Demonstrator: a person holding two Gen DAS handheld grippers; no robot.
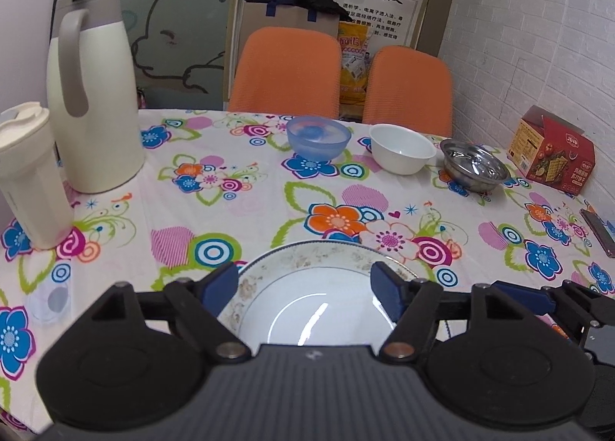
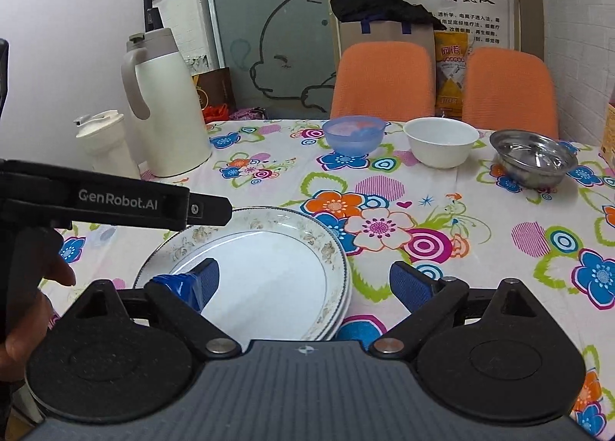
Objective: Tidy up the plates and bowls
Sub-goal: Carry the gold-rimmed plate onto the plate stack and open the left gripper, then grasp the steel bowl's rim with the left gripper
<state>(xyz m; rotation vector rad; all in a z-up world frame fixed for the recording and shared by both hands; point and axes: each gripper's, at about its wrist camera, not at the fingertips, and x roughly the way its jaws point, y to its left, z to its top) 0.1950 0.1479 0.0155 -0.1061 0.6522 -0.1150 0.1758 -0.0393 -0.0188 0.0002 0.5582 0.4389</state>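
Right wrist view: spread right gripper [image 2: 303, 283] and spread left gripper [image 1: 305, 289] hover over stacked floral-rimmed white plates [image 2: 269, 264]; the round bowls behind are best nested gently.

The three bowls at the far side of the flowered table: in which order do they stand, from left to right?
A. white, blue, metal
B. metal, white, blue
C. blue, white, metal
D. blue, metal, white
C: in both wrist views the translucent blue plastic bowl stands furthest left, the white ceramic bowl in the middle, and the shiny metal bowl furthest right, near the red carton.
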